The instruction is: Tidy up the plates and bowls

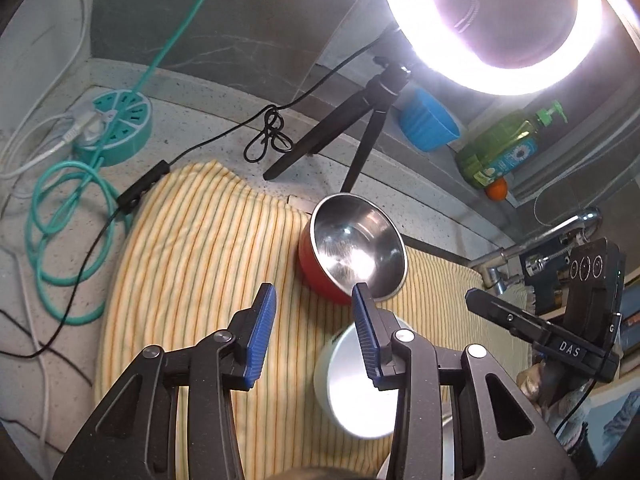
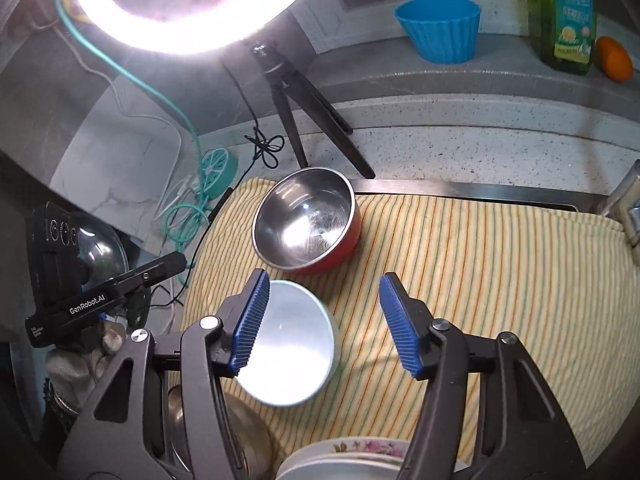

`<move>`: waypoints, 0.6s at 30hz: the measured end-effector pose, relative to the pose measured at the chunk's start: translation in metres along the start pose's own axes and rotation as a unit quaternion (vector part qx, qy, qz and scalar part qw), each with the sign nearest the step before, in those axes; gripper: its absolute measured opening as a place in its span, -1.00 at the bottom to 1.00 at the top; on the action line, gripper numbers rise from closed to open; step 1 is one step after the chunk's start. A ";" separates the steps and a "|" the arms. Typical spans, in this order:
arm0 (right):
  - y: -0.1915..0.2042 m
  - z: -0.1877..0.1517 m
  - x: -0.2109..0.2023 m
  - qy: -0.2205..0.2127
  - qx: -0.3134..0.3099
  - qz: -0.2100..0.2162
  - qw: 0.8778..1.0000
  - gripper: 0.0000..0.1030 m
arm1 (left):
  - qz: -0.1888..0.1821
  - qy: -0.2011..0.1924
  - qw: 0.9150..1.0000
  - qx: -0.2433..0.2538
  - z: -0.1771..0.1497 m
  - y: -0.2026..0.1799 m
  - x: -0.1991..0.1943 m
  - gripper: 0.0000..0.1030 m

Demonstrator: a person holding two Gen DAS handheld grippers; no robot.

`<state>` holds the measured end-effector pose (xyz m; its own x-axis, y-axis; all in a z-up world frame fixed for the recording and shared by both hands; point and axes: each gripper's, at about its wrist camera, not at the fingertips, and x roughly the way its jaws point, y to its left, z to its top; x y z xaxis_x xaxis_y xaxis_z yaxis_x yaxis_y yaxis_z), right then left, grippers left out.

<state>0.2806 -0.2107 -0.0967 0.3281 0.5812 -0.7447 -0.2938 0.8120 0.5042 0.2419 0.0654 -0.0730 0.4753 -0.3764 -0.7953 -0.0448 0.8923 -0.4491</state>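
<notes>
On the striped yellow cloth [image 2: 460, 264] two bowls sit apart, unstacked: red steel-lined bowl [image 2: 306, 222] farther back, pale white bowl [image 2: 290, 344] nearer me, both empty. Flowered plate [image 2: 352, 454] and what looks like a steel dish [image 2: 224, 436] wait at the near edge, mostly hidden. My left gripper [image 1: 314, 334] and right gripper [image 2: 324, 322] both hover with jaws apart, holding nothing. Judging by this, sorting has barely begun; all stacking remains.

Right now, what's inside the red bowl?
The red bowl shows only its bare shiny steel lining, nothing in it. The striped cloth beneath it is covered where it sits.
</notes>
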 end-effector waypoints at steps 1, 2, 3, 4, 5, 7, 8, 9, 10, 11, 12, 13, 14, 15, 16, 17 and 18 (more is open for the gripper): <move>-0.002 0.004 0.005 0.003 0.003 0.005 1.000 0.17 | 0.000 0.002 1.000 -0.002 0.003 0.000 0.005 -0.33; -0.004 0.007 0.010 0.006 0.006 0.006 1.000 0.13 | 0.000 0.005 1.000 -0.003 0.006 0.000 0.009 -0.36; -0.006 0.011 0.015 0.008 0.008 0.006 1.000 0.11 | 0.000 0.008 1.000 -0.004 0.008 0.000 0.014 -0.37; -0.007 0.014 0.020 0.011 0.009 0.006 1.000 0.10 | -0.001 0.013 1.000 -0.004 0.011 -0.001 0.020 -0.37; -0.008 0.016 0.024 0.013 0.012 0.007 1.000 0.10 | 0.000 0.016 1.000 -0.003 0.012 -0.002 0.024 -0.37; -0.012 0.021 0.034 0.019 0.018 0.009 1.000 0.09 | 0.002 0.022 1.000 -0.002 0.016 -0.003 0.033 -0.37; -0.013 0.024 0.038 0.022 0.020 0.011 0.999 0.09 | 0.003 0.025 1.000 0.000 0.017 -0.004 0.037 -0.37; -0.014 0.025 0.042 0.025 0.022 0.013 0.999 0.08 | 0.004 0.027 1.000 0.001 0.019 -0.005 0.040 -0.37; -0.016 0.026 0.046 0.028 0.023 0.014 0.999 0.03 | 0.005 0.029 1.000 0.000 0.020 -0.006 0.044 -0.37; -0.016 0.028 0.051 0.032 0.023 0.014 0.999 -0.10 | 0.005 0.032 0.999 -0.002 0.022 -0.006 0.048 -0.37; -0.017 0.029 0.056 0.037 0.024 0.015 0.999 -0.15 | 0.005 0.035 0.999 -0.003 0.023 -0.005 0.051 -0.38; -0.019 0.030 0.058 0.040 0.026 0.016 0.999 -0.17 | 0.006 0.037 0.999 -0.005 0.024 -0.004 0.054 -0.41; -0.020 0.031 0.062 0.043 0.029 0.017 0.999 -0.17 | 0.006 0.039 0.999 -0.006 0.025 -0.003 0.057 -0.44; -0.022 0.032 0.066 0.045 0.031 0.017 0.998 -0.17 | 0.009 0.041 0.999 -0.007 0.026 -0.003 0.060 -0.45; -0.024 0.032 0.069 0.048 0.033 0.019 0.998 -0.17 | 0.010 0.043 0.999 -0.007 0.027 -0.002 0.062 -0.47; -0.025 0.032 0.072 0.051 0.036 0.020 0.998 -0.18 | 0.009 0.044 0.999 -0.007 0.027 -0.002 0.064 -0.48; -0.026 0.033 0.074 0.054 0.037 0.020 0.998 -0.19 | 0.009 0.045 0.999 -0.007 0.027 -0.002 0.065 -0.49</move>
<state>0.3422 -0.1870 -0.1509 0.2183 0.6067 -0.7644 -0.2365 0.7928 0.5617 0.2968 0.0461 -0.1132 0.3930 -0.3819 -0.8365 -0.0646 0.8960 -0.4394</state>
